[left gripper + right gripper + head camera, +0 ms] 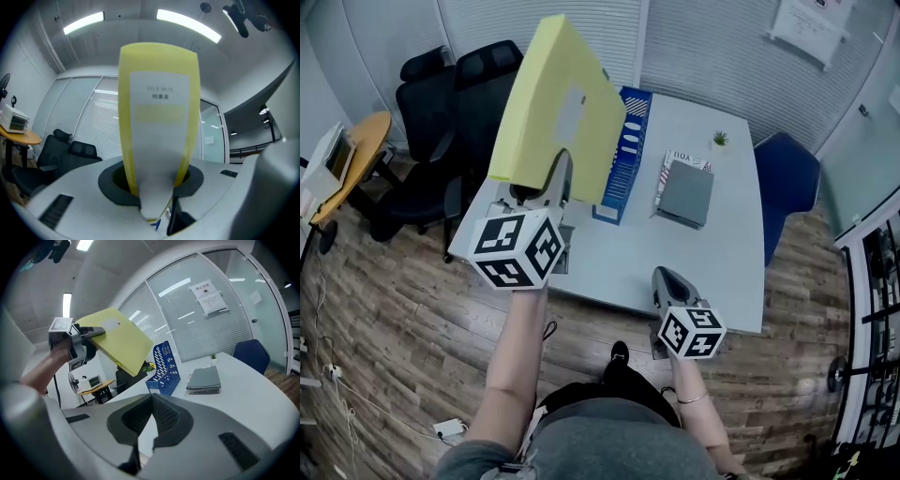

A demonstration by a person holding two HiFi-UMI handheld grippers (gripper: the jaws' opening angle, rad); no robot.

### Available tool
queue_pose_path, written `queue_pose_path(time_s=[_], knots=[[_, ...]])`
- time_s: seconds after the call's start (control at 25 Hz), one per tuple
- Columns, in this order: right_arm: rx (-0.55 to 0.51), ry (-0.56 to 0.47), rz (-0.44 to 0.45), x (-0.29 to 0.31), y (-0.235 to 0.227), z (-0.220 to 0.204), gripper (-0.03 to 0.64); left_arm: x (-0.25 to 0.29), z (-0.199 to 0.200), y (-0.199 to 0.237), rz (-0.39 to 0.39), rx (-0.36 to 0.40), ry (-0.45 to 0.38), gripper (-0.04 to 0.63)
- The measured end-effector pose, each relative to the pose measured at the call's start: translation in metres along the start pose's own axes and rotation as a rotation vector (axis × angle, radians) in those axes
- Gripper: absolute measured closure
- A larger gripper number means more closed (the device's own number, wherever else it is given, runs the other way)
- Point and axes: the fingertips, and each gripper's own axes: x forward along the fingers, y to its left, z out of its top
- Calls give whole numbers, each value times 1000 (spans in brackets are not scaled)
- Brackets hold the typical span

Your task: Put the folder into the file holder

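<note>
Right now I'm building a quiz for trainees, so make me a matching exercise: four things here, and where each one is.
1 yellow folder
2 blue file holder
3 grey stack
4 small plant

A lying flat on the table
B held aloft by the left gripper
C at the table's far edge
D standing just left of the grey stack

Pairs: 1-B, 2-D, 3-A, 4-C.

Bright, even indoor light. Two long ceiling lamps [187, 24] glow above the left tool [157, 197], burnt out to white glare. The yellow folder [158, 117] close in front of that tool is soft and out of focus, its label print hazy. Both tool views bulge like a fisheye, with black rounded corners and bent wall lines. The white surface [243, 394] beyond the right tool [151, 399] carries only faint, soft shadows. The head view is sharp.
</note>
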Motion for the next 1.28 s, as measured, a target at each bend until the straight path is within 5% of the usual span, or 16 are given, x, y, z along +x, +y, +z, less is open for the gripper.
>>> queue_pose_path(time_s=[0.76,1.28], knots=[[36,37,52,29,-30,9,611,76,-15,-13,14,58,22,442],[72,57,30,37,-52,6,611,105,-43,-16,-7,25,78,442]])
